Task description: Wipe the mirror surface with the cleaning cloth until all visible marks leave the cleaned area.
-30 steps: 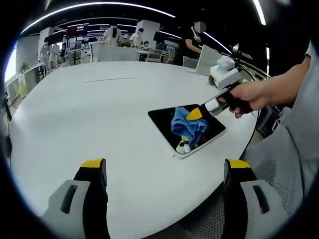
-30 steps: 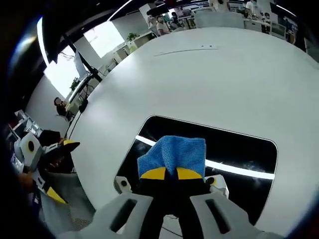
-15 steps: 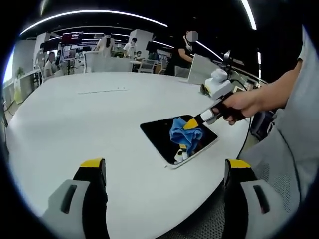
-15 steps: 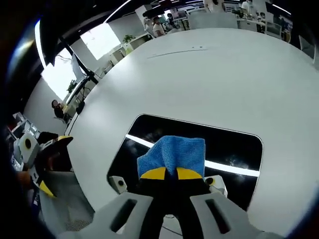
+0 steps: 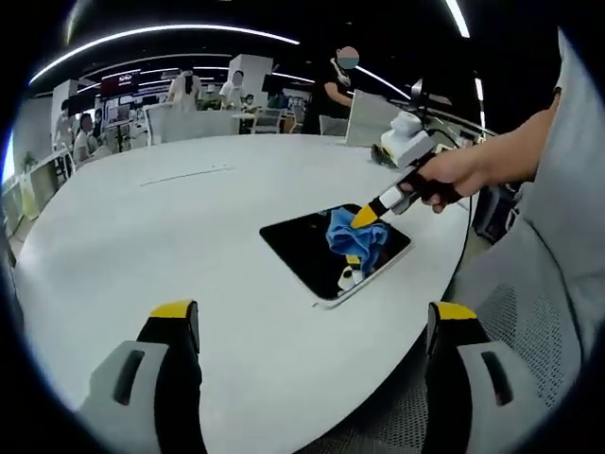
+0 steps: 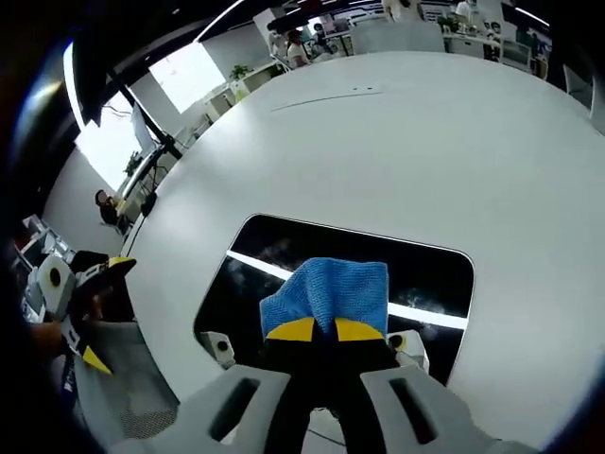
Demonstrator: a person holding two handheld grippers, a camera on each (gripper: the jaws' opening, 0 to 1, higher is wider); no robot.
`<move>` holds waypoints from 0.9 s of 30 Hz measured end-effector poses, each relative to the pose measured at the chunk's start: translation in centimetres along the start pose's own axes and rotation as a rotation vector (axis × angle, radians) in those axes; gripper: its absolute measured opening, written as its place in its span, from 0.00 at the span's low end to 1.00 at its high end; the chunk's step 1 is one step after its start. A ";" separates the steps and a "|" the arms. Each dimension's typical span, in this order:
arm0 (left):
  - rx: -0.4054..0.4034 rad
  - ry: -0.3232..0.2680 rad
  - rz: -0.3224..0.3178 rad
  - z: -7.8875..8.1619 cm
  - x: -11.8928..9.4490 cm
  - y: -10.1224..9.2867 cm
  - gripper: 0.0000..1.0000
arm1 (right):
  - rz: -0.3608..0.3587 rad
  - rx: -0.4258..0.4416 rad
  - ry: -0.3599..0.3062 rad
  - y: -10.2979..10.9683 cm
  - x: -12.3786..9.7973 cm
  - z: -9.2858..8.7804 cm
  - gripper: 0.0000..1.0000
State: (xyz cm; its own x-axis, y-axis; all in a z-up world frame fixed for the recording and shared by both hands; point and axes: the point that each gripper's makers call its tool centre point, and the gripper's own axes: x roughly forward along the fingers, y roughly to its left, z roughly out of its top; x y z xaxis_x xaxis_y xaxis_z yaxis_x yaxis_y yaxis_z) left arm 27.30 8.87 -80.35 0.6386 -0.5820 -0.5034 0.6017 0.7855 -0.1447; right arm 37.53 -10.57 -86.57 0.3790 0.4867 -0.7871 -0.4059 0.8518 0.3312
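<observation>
The mirror lies flat on the white table, near the table's edge on the person's side; it is a dark rectangle with rounded corners and a pale frame, and it reflects a bright ceiling strip. In the right gripper view the right gripper has its yellow-tipped jaws closed on a blue cloth, which bunches up just ahead of the tips and sits against the mirror glass, towards its near side. In the left gripper view the same gripper reaches in from the right, held in a hand, with the cloth pressed on the part of the mirror closest to that hand. The left gripper hangs over bare table well apart from the mirror, its two jaws spread wide with nothing between them. Desks, chairs and several people stand in the background beyond the table.
</observation>
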 end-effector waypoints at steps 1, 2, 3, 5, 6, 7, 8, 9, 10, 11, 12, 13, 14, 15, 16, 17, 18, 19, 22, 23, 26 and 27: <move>0.003 -0.003 0.001 0.1 0.0 0.0 0.99 | -0.002 0.001 -0.001 -0.2 -0.1 0.0 0.00; 0.002 -0.009 0.002 0.2 -0.1 0.0 0.99 | -0.005 0.004 -0.002 -0.4 -0.2 -0.1 0.00; -0.003 -0.011 0.003 0.2 -0.1 0.1 0.99 | -0.006 0.007 -0.002 -0.6 -0.3 -0.1 0.00; -0.003 -0.011 0.006 0.2 -0.1 0.1 0.99 | -0.008 0.016 -0.002 -0.9 -0.6 -0.2 0.00; -0.001 -0.011 0.005 0.3 -0.2 0.1 0.99 | -0.011 0.019 -0.002 -1.1 -0.6 -0.2 0.00; -0.004 -0.014 0.003 0.3 -0.2 0.1 0.99 | -0.014 0.022 -0.004 -1.4 -0.8 -0.2 0.00; -0.005 -0.015 0.001 0.4 -0.2 0.1 0.99 | -0.016 0.025 -0.005 -1.5 -0.8 -0.3 0.00; -0.010 -0.014 0.001 0.3 -0.2 0.1 0.99 | -0.018 0.034 -0.006 -1.8 -0.9 -0.3 0.00; -0.011 -0.013 0.000 0.3 -0.2 0.1 0.99 | -0.018 0.038 -0.007 -1.9 -1.0 -0.3 0.00; -0.012 -0.009 -0.002 0.2 -0.2 0.1 0.99 | -0.019 0.041 -0.007 -2.0 -1.1 -0.3 0.00; -0.015 -0.007 -0.004 0.2 -0.2 0.0 0.99 | -0.019 0.044 -0.006 -2.0 -1.1 -0.3 0.00; -0.014 0.000 -0.002 0.1 -0.3 0.1 0.99 | -0.020 0.046 -0.005 -2.1 -1.2 -0.4 0.00; -0.010 0.007 0.007 0.0 -0.3 0.2 0.99 | -0.020 0.046 -0.005 -2.2 -1.3 -0.4 0.00; -0.013 0.012 0.008 -0.1 -0.3 0.3 0.99 | -0.021 0.047 -0.004 -2.3 -1.3 -0.4 0.00; -0.018 0.012 0.003 -0.1 -0.3 0.1 0.99 | -0.022 0.047 -0.003 -2.4 -1.3 -0.4 0.00; -0.013 0.009 -0.001 -0.1 -0.3 0.1 0.99 | -0.023 0.044 -0.002 -2.5 -1.3 -0.4 0.00; -0.004 0.010 -0.005 -0.1 -0.2 0.0 0.99 | -0.026 0.039 0.000 -2.6 -1.4 -0.5 0.00; 0.000 0.012 -0.008 -0.2 -0.2 -0.1 0.99 | -0.027 0.037 0.001 -2.7 -1.5 -0.5 0.00; -0.004 0.018 -0.013 -0.2 -0.2 -0.2 0.99 | -0.031 0.040 0.002 -3.3 -1.8 -0.5 0.00; -0.005 0.020 -0.014 -0.3 -0.1 -0.2 0.99 | -0.032 0.042 0.002 -3.5 -1.9 -0.6 0.00; 0.005 0.024 -0.011 -0.4 -0.1 -0.2 0.99 | -0.035 0.045 0.003 -3.9 -2.1 -0.7 0.00; 0.010 0.020 -0.007 -0.3 -0.1 -0.2 0.99 | -0.036 0.049 0.004 -4.0 -2.2 -0.7 0.00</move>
State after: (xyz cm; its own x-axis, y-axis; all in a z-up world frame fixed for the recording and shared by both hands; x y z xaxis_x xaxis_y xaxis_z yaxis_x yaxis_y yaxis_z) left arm 26.97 8.88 -80.49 0.6248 -0.5832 -0.5191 0.6110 0.7791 -0.1400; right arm 37.74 -15.22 -86.54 0.3891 0.4545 -0.8013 -0.3506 0.8774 0.3275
